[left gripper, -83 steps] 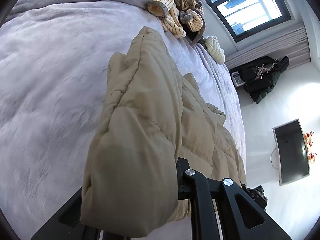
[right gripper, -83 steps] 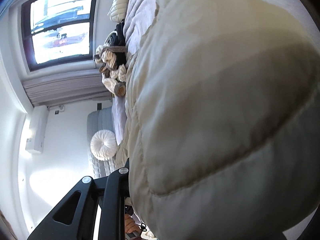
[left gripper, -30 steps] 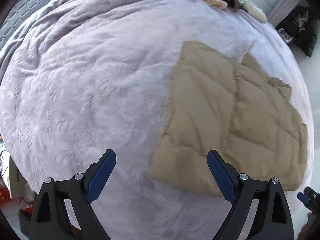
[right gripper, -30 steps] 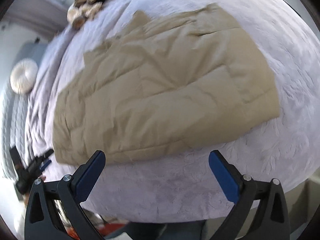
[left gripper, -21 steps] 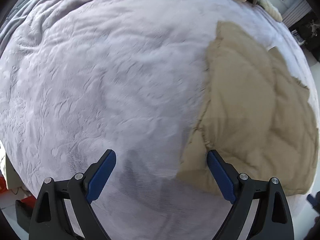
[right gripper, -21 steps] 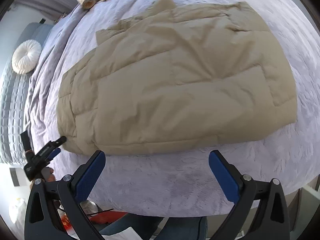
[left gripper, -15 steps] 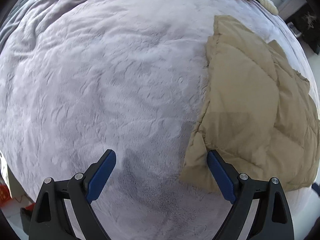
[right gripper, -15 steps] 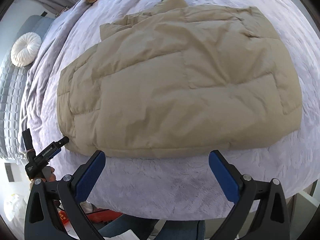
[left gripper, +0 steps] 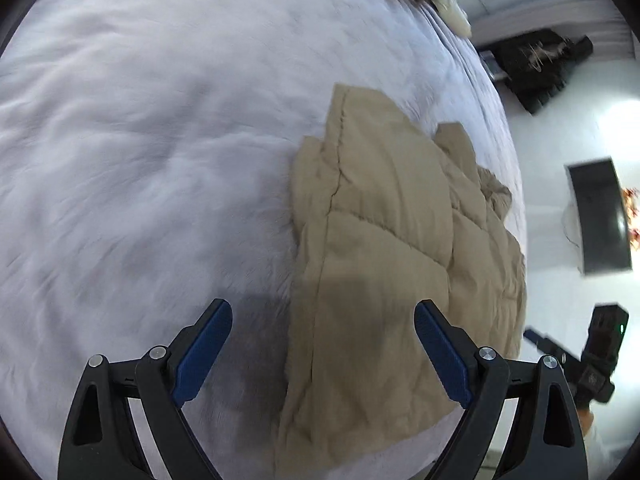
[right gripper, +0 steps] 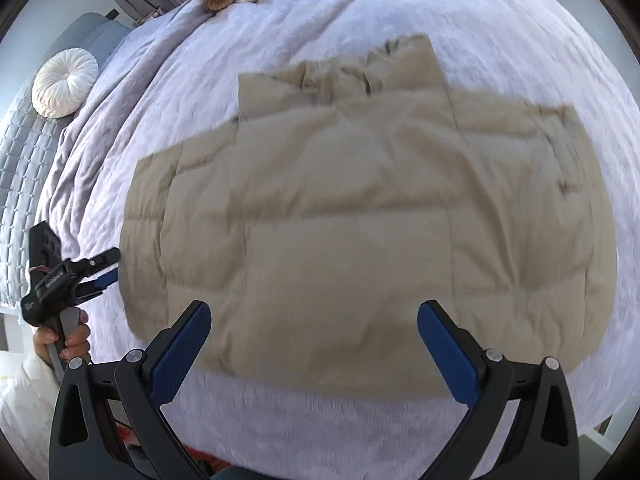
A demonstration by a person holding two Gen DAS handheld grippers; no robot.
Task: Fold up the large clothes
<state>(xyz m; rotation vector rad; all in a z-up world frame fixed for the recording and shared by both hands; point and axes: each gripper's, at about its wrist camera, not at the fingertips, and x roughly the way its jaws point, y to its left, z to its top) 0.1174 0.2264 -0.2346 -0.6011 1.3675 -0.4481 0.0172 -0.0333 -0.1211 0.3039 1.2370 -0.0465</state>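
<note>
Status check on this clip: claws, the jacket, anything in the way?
Left claw open, empty, over the jacket's edge. Right claw open, empty, above its near hem. Jacket flat on the bed cover, partly folded. Nothing in the way.

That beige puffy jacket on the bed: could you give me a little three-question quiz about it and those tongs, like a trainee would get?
1. True or false: the left tongs are clamped on the beige jacket.
2. Multiple choice: the jacket lies on a) a wooden table, b) the lilac bedspread, c) the floor.
3. Fill in: the jaws of the right tongs stand ____ above the jacket's near edge.

Key
1. False: their blue pads stand wide apart with nothing pressed between them.
2. b
3. open
</note>
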